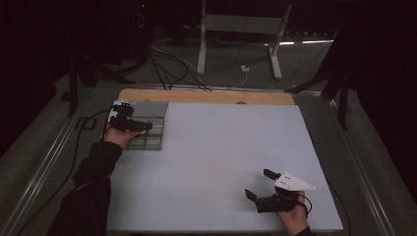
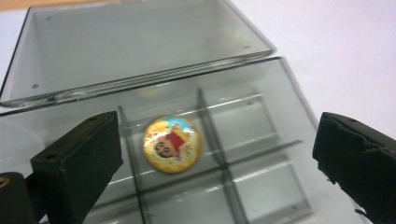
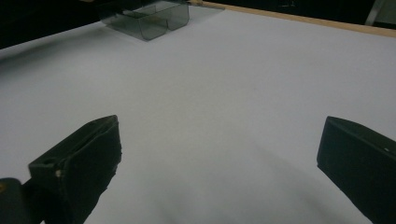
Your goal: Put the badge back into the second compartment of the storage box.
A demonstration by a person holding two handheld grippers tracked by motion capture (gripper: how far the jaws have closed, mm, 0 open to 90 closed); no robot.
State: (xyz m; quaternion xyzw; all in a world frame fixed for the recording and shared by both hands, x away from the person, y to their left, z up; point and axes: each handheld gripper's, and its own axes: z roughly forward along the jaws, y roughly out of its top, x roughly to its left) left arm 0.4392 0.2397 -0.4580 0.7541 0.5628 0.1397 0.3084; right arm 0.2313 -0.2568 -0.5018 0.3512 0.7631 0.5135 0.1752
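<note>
Open lid [image 2: 135,51] blocks box [image 2: 261,140] rear; sheet [image 1: 221,162] free.

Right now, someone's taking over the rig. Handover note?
Left tongs: open, nothing between the jaws, poised over the clear divided box at the table's far left corner.
Right tongs: open, holding nothing, over bare table at the near right.
Box: lid open and tipped back. The round cartoon badge lies in one compartment, clear of the jaws; the other compartments in sight look empty.
Done: badge appears placed and released.
Left: probably draw the left tongs back and close the lid; no other pieces are visible on the table.
</note>
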